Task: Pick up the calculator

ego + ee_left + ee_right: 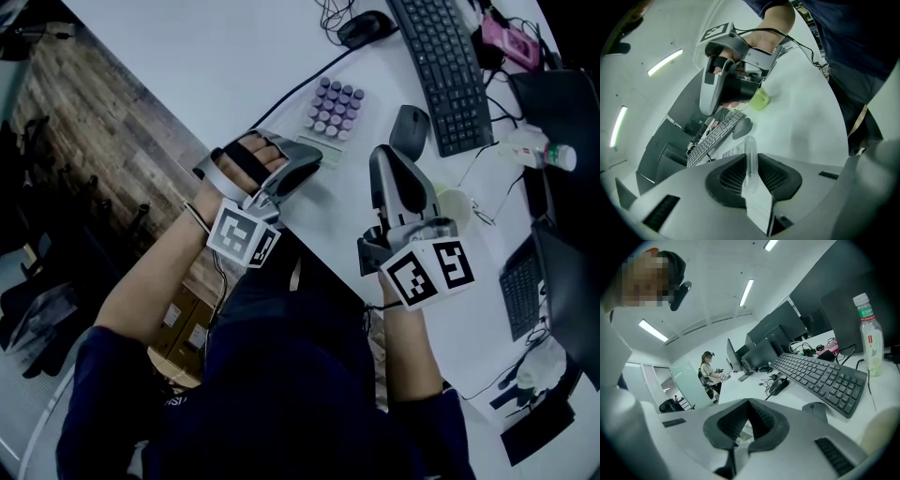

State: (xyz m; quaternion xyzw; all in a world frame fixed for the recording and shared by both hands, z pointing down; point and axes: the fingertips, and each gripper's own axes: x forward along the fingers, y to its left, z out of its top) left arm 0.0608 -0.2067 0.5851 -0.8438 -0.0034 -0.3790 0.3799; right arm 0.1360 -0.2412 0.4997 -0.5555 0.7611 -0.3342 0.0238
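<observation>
Calculator (pixel 335 106) with purple keys sits near the tabletop's (pixel 216 56) front edge, its clear end pinched in my left gripper's (pixel 307 157) narrow jaws, my right gripper (pixel 388 161) closed and empty; grasp looks made, lift unfinished.

Dim, greenish frames; ceiling light strips (pixel 746 292) glare overhead (gripper views fisheye-bent, corners vignetted black).
</observation>
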